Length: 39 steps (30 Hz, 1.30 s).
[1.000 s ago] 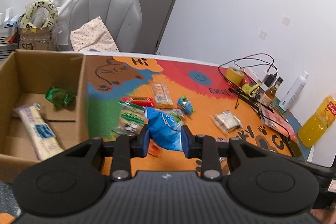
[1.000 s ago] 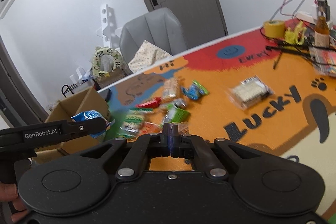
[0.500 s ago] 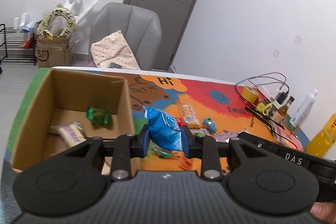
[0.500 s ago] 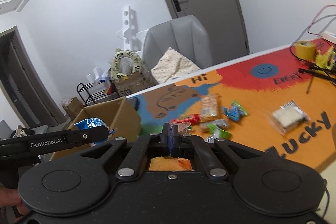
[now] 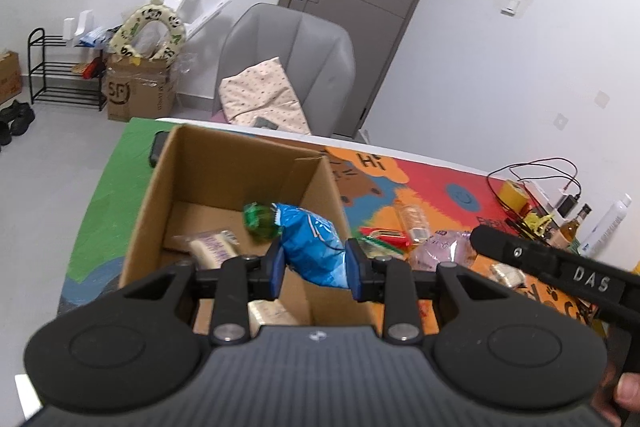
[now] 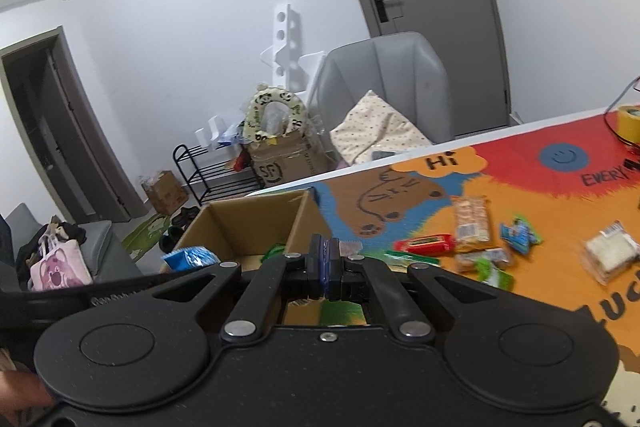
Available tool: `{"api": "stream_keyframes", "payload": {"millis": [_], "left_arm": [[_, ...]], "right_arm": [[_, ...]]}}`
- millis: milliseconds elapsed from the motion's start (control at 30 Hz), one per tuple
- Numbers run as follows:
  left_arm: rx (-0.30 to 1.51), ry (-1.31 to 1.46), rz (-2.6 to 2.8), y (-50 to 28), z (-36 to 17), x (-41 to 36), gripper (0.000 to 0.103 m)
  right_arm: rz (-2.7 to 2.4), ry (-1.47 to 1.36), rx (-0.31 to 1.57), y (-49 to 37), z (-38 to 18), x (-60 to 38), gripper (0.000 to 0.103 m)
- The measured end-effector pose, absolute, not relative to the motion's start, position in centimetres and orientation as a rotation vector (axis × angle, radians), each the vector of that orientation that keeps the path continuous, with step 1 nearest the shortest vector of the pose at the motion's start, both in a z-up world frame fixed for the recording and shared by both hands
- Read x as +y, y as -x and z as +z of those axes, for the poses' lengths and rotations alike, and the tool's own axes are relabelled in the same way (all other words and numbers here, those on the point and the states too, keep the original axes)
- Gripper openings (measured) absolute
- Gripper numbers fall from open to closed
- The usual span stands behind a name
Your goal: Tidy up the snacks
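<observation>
My left gripper (image 5: pixel 314 267) is shut on a crinkled blue snack bag (image 5: pixel 316 247), held above the right wall of the open cardboard box (image 5: pixel 240 155). Inside the box lie a green packet (image 5: pixel 260 221) and a pale wafer pack (image 5: pixel 214 247). My right gripper (image 6: pixel 326 259) is shut on the thin edge of a pale pink packet (image 5: pixel 440 253), just right of the box (image 6: pixel 256 227). A red bar (image 6: pixel 424 244), a cracker pack (image 6: pixel 472 223), a blue-green packet (image 6: pixel 520 233) and a clear white pack (image 6: pixel 610 253) lie loose on the colourful mat.
A grey chair (image 5: pixel 288 67) with a dotted cushion stands behind the table. A yellow tape roll (image 5: pixel 514 193), cables and bottles (image 5: pixel 608 223) crowd the table's far right. Boxes and a black shoe rack (image 6: pixel 216 171) stand on the floor to the left.
Both grippers have swung left from the snack pile to the box. The blue bag now hangs over the box's right wall, and the pink packet has travelled with the right gripper.
</observation>
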<state>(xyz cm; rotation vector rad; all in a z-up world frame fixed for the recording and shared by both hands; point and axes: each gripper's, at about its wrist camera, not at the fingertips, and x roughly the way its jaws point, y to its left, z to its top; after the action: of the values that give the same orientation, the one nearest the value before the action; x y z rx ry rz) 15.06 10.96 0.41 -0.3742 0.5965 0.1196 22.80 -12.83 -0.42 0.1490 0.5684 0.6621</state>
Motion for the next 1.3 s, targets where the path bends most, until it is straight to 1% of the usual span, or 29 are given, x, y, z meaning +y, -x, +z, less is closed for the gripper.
{"api": "stream_keyframes", "payload": {"millis": [267,400,500,567,700,733,800,833,900,933,967,1067,1300], "left_arm": [[0.609,0.392,0.17,-14.4,-0.3,13.1,0.031],[0.599,0.376,0.184,-14.0,-0.1,13.6,0.034],[0.597,0.385,0.193,-13.8,0.0,13.9,0.04],[0.599,0.389,0.2,-13.6,0.0,14.0,0.047],[0.596,0.394,0.216,-13.5,-0.1,14.2,0.056],[0.594,0.396,0.222,-13.4,-0.1,14.3,0.06],[0.585,0.404,0.227,-13.2,0.0,14.5,0.068],[0.583,0.407,0.23,-13.1,0.0,14.5,0.073],[0.578,0.405,0.232,-13.0,0.1,14.5,0.076],[0.574,0.403,0.233,-13.0,0.1,14.5,0.078],[0.57,0.403,0.235,-13.0,0.1,14.5,0.08],[0.567,0.406,0.235,-13.1,0.1,14.4,0.083],[0.567,0.396,0.227,-13.2,0.0,13.8,0.085]], "right_arm": [[0.708,-0.105,0.561,-22.4,0.2,-9.2,0.0],[0.726,-0.094,0.559,-22.4,0.4,-7.9,0.0],[0.739,-0.09,0.557,-22.5,0.6,-7.2,0.0],[0.747,-0.092,0.559,-22.6,0.6,-6.8,0.0],[0.774,-0.109,0.572,-23.0,0.3,-6.8,0.0],[0.789,-0.119,0.579,-23.2,0.3,-6.8,0.0],[0.811,-0.147,0.605,-23.7,0.1,-6.8,0.005],[0.811,-0.154,0.615,-23.9,0.0,-6.8,0.012],[0.795,-0.159,0.618,-23.9,-0.1,-7.0,0.016],[0.794,-0.162,0.619,-23.9,-0.2,-7.2,0.022],[0.791,-0.17,0.623,-23.9,-0.2,-7.4,0.025],[0.778,-0.189,0.631,-23.8,-0.5,-8.1,0.026],[0.724,-0.209,0.648,-24.3,-1.3,-10.5,0.026]]}}
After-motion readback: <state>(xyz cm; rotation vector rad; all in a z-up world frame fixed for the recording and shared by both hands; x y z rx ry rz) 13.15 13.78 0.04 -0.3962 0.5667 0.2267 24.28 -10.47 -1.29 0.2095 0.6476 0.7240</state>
